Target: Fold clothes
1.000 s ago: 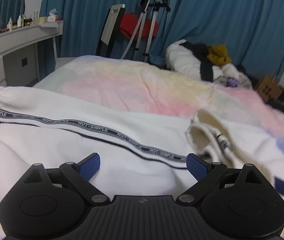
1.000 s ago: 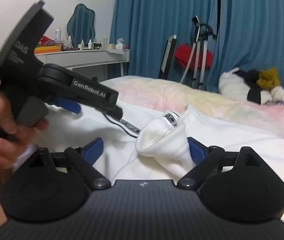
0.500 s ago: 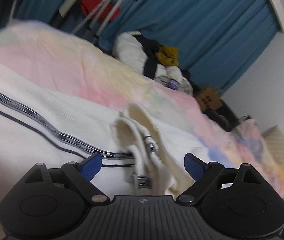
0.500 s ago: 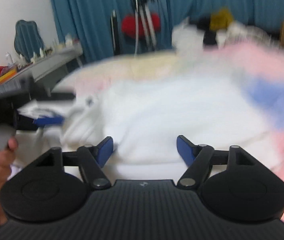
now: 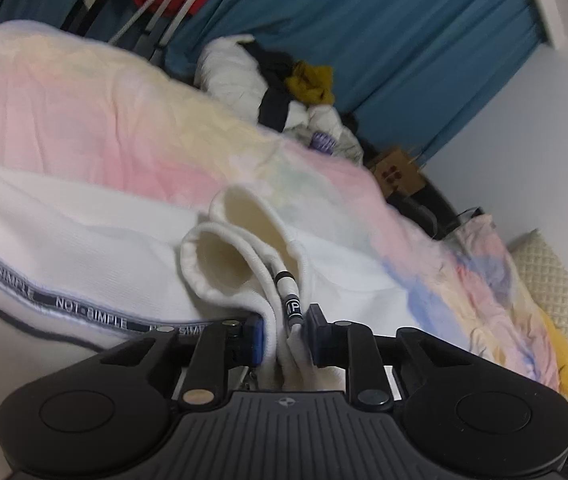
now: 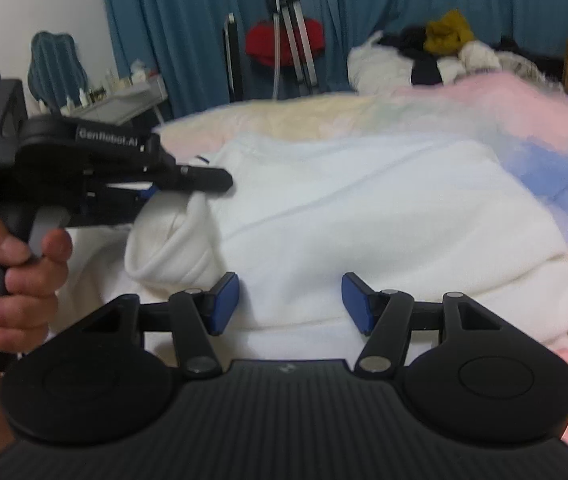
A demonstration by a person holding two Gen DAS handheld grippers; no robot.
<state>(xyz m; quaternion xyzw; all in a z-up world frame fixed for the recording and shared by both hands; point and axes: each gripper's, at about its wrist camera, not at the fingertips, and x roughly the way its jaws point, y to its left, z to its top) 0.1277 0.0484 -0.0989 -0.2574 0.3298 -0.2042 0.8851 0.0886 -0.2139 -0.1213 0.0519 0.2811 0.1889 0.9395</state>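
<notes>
White track trousers [image 5: 84, 240] with a "NOT SIMPLE" tape stripe [image 5: 84, 312] lie across the bed. Their two leg cuffs [image 5: 220, 256] gape open, one stacked on the other. My left gripper [image 5: 284, 338] is closing on the bunched cuff fabric, and its blue pads press it from both sides. In the right wrist view the left gripper [image 6: 188, 184] reaches in from the left, held by a hand [image 6: 24, 264], with the cuff hanging below it. My right gripper [image 6: 291, 304] hovers over the flat white fabric [image 6: 364, 208]. Its jaws are closing but still stand apart, with fabric under them and nothing gripped.
A pastel pink, yellow and blue bedspread [image 5: 104, 120] covers the bed. A pile of clothes [image 5: 284, 80] lies at its far side before blue curtains [image 5: 404, 40]. A tripod [image 6: 296, 28], a desk [image 6: 124, 100], a cardboard box [image 5: 396, 172] and a pillow [image 5: 556, 280] surround it.
The left gripper swung right from the striped leg to the cuffs and closed on them. The right gripper moved right off the cuff onto flat fabric, and its jaws narrowed.
</notes>
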